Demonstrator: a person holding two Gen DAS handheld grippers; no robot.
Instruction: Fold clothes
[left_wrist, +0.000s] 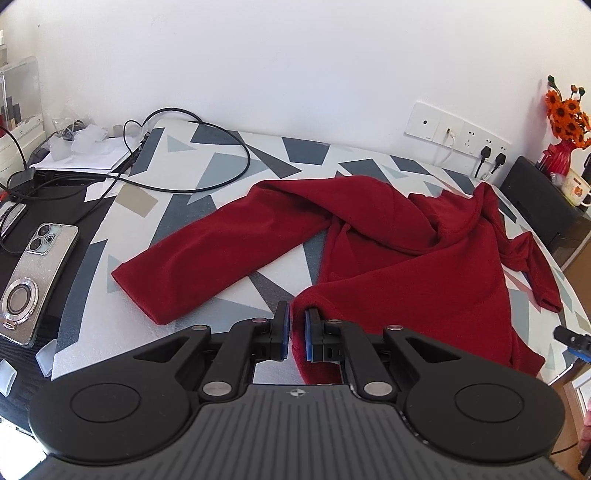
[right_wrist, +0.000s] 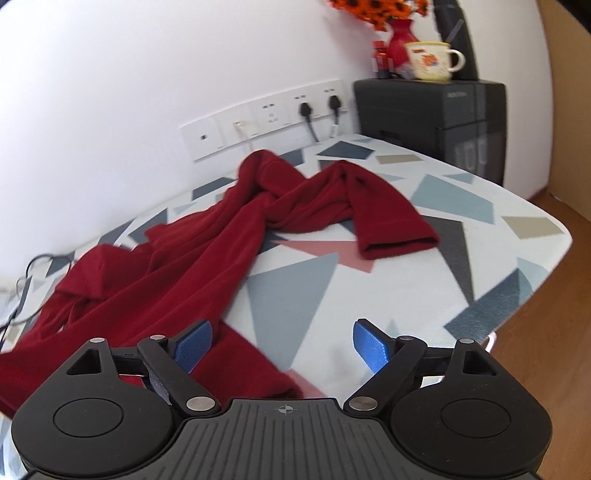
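We see the left gripper (left_wrist: 295, 334) pinching the near hem of the crumpled dark-red knit sweater (left_wrist: 406, 254) | right gripper (right_wrist: 282, 345) spread wide, empty | sweater sprawled across the geometric-patterned worktop (right_wrist: 461, 221)

wall (left_wrist: 295, 66): white, daylit | floor (right_wrist: 546, 332): wood | table (right_wrist: 461, 206): geometric-patterned cover

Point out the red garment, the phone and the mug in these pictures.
red garment (left_wrist: 406, 266), left wrist view, on the middle of its body.
phone (left_wrist: 35, 273), left wrist view, on the back of its glittery case.
mug (right_wrist: 430, 61), right wrist view, on its printed side.
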